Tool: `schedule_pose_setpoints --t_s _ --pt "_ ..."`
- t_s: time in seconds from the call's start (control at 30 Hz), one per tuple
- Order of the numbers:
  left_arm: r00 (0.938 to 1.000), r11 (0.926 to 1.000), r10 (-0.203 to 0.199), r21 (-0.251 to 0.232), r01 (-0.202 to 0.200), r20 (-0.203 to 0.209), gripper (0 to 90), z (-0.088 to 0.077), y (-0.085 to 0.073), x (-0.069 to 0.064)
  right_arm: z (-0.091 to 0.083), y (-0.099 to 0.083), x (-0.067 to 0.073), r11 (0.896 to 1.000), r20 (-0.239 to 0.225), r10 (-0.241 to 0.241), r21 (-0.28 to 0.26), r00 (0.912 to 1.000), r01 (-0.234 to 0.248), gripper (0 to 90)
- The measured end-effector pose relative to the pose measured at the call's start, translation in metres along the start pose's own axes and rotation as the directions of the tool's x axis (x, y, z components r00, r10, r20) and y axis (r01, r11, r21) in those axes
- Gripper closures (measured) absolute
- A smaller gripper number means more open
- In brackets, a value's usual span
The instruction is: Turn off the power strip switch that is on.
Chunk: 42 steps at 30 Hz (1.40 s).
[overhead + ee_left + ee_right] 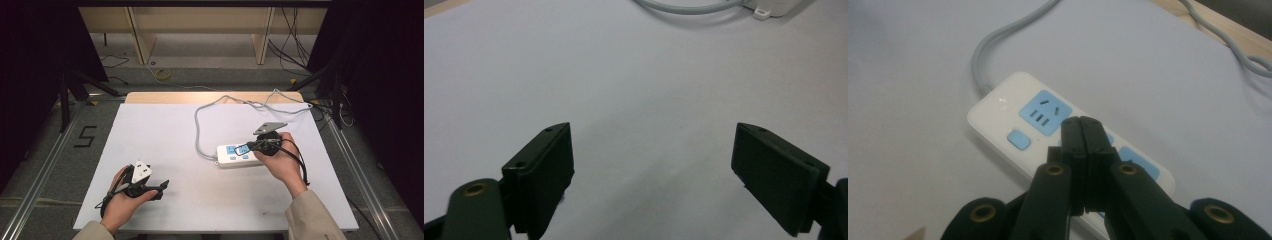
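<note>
a white power strip (239,155) with blue sockets lies on the tabletop (165,140), toward its right edge and about midway between the near and far edges. its grey cord (199,131) leaves the strip's left end, curves toward the far edge and runs off over the far right corner.

the right hand (283,161) holds the right gripper (245,148) over the strip, pointing left. in the right gripper view the jaws are pressed together with nothing between them, and their tips (1083,125) sit above the strip (1013,117), just beside the first blue socket (1044,113) and close to a small blue button (1018,139). whether the tips touch the strip's surface cannot be told.

the left hand (122,200) rests near the near left corner of the tabletop, holding the left gripper (161,189) low over bare surface, well apart from the strip. in the left gripper view the left gripper (651,165) has its jaws spread wide with only the white tabletop (634,90) between them; a piece of the cord (689,7) and a corner of the strip (774,7) show at the top edge of that view.
</note>
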<state>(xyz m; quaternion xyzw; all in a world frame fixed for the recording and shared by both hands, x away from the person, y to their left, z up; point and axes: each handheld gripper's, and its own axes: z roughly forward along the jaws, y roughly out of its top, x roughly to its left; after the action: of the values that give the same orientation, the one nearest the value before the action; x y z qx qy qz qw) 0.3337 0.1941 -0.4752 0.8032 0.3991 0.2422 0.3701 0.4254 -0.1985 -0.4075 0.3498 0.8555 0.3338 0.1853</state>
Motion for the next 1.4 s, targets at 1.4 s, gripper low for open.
schedule_pose_setpoints --t_s 1.4 --pt "1.0 1.0 -0.001 -0.001 0.001 0.002 17.2 0.001 0.0 0.0 0.018 0.014 0.008 0.999 -0.041 -0.033 0.042 0.9986 0.034 90.0"
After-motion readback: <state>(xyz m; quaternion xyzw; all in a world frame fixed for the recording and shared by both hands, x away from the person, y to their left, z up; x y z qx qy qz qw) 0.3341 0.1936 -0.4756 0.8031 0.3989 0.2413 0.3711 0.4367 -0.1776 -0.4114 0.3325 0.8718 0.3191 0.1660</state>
